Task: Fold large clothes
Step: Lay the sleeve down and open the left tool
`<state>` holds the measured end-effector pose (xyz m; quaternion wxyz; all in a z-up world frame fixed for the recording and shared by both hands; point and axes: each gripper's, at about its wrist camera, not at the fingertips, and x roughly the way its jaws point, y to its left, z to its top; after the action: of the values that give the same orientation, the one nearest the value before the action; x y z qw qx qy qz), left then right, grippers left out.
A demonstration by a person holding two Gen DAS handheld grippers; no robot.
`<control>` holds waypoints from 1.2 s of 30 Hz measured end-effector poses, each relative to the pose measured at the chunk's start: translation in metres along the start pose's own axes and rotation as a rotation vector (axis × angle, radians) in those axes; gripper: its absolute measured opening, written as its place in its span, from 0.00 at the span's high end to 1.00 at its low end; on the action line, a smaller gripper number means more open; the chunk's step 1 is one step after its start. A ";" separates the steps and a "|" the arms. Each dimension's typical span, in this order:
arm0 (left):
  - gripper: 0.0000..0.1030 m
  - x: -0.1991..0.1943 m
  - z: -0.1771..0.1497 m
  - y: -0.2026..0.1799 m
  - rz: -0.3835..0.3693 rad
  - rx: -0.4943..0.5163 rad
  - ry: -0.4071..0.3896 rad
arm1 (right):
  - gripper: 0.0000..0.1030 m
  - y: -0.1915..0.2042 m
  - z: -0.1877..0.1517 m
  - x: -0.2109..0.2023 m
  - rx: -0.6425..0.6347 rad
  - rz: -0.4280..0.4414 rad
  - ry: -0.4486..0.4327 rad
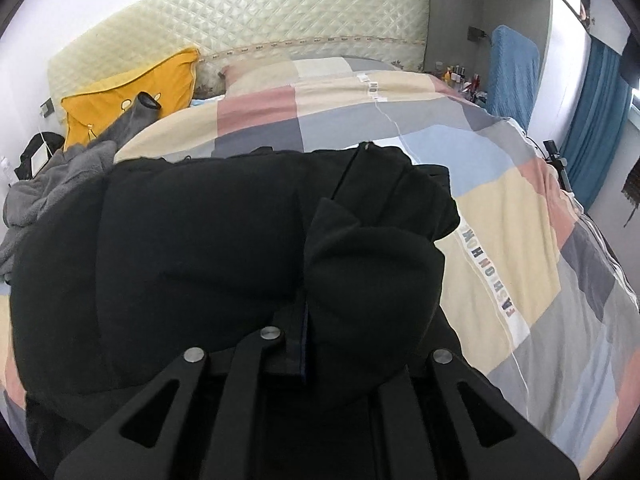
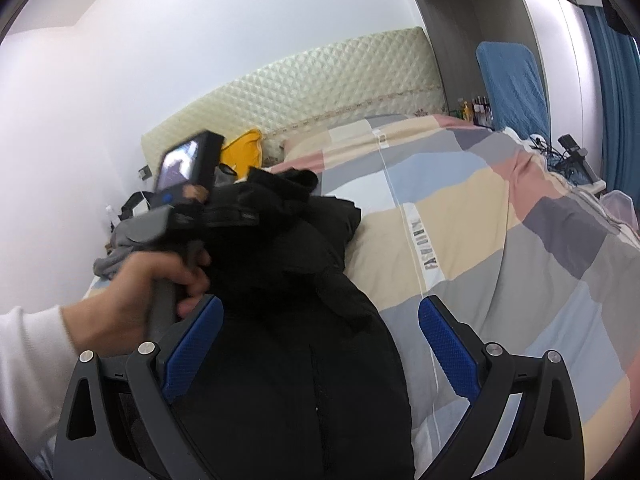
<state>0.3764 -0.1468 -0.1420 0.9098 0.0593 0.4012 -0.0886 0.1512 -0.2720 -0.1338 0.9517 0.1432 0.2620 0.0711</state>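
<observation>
Pinching a fold of the black jacket (image 1: 192, 248), the left gripper (image 1: 302, 344) is nearly closed (right gripper (image 2: 320, 344) gapes wide).

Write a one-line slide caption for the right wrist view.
Open right gripper hovers over a black padded jacket on a patchwork duvet, beside the hand holding the left gripper.

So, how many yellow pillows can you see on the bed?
1. The yellow pillow leans against the headboard at the far left corner of the bed, beside the grey clothes. More may be hidden behind the black jacket.
</observation>
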 end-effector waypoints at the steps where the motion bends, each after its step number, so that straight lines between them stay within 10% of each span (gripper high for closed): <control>1: 0.87 -0.003 -0.001 0.000 0.005 0.003 0.007 | 0.04 0.000 -0.001 0.001 0.000 -0.003 0.000; 3: 0.75 -0.007 -0.003 0.003 0.024 0.018 0.007 | 0.04 0.002 -0.002 -0.001 -0.009 -0.005 -0.007; 6: 0.13 -0.021 -0.012 0.001 0.042 0.062 -0.032 | 0.04 0.006 -0.004 -0.005 -0.023 -0.012 -0.022; 7: 0.08 -0.027 -0.016 0.003 0.039 0.070 -0.054 | 0.04 0.007 -0.004 -0.007 -0.029 -0.015 -0.028; 20: 0.08 -0.101 -0.047 0.120 0.021 -0.091 -0.140 | 0.04 0.044 0.022 -0.004 -0.071 0.041 -0.085; 36: 0.08 -0.045 -0.029 0.228 0.126 -0.209 -0.149 | 0.17 0.166 0.115 0.182 -0.300 0.129 0.010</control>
<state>0.3739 0.0866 -0.1198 0.9421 -0.0173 0.3349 0.0066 0.3555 -0.1031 -0.0751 0.9545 0.0157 0.2436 0.1710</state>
